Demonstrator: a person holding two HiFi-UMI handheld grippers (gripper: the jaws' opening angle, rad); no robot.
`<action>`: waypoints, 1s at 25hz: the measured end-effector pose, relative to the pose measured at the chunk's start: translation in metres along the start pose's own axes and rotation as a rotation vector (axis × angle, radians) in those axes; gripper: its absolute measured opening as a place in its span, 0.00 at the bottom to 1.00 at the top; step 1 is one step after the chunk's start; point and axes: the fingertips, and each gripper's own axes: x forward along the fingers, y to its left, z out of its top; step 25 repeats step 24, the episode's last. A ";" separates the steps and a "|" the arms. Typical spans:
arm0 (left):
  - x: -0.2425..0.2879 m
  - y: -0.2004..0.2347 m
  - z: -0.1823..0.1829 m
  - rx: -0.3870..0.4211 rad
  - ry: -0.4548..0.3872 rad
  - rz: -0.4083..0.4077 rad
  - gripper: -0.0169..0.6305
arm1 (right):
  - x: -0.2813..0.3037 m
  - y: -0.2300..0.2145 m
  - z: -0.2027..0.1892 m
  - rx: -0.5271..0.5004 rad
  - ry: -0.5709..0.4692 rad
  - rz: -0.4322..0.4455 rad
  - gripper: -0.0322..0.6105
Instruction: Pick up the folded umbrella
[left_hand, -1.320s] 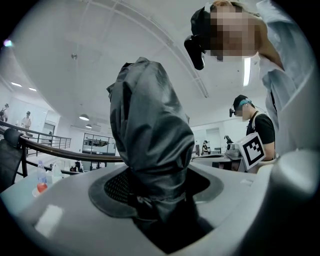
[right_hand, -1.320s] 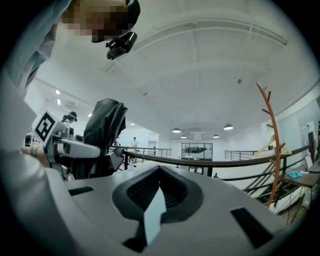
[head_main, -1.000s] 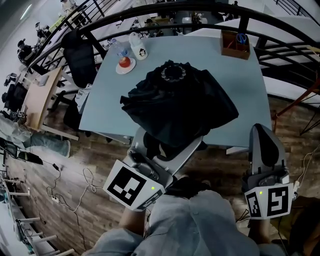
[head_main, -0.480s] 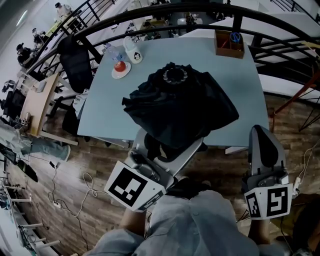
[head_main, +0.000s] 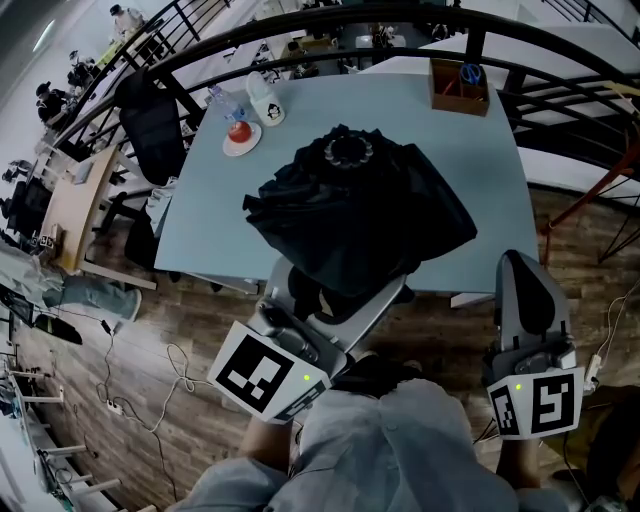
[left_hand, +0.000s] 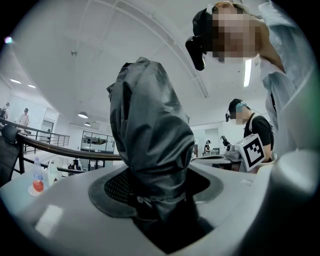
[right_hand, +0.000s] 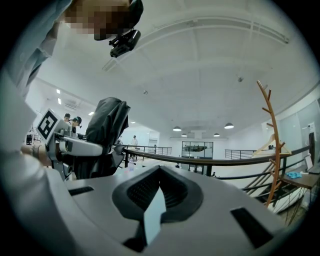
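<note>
The folded umbrella (head_main: 360, 210) is a bundle of loose black fabric with a round ribbed cap at its top. It stands upright over the near part of the pale blue table (head_main: 470, 150). My left gripper (head_main: 335, 300) is shut on its lower end, just in front of the table's near edge. In the left gripper view the umbrella (left_hand: 150, 145) rises out of the left gripper (left_hand: 155, 200), whose jaws press on it from both sides. My right gripper (head_main: 530, 285) is off to the right, shut and holding nothing. In the right gripper view the right gripper (right_hand: 157, 200) is shut, with the umbrella (right_hand: 105, 135) at the left.
At the table's far left are a small plate with a red object (head_main: 238, 138), a white cup (head_main: 265, 100) and a bottle (head_main: 222, 100). A wooden box (head_main: 460, 88) sits at the far right corner. A dark curved railing (head_main: 330, 20) runs behind, with a black chair (head_main: 150, 130) at the left.
The camera shifted slightly, so the table's far objects sit a little higher in the picture. The umbrella and both grippers hold the same positions.
</note>
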 end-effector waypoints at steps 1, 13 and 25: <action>0.000 0.000 0.000 0.000 0.001 0.000 0.48 | 0.000 0.000 0.001 -0.001 -0.003 -0.001 0.05; 0.004 -0.001 -0.006 -0.011 0.012 -0.003 0.48 | 0.000 -0.002 -0.005 0.002 0.026 0.003 0.05; 0.000 -0.002 -0.011 -0.027 0.020 0.006 0.48 | -0.003 0.003 -0.012 0.002 0.034 0.017 0.05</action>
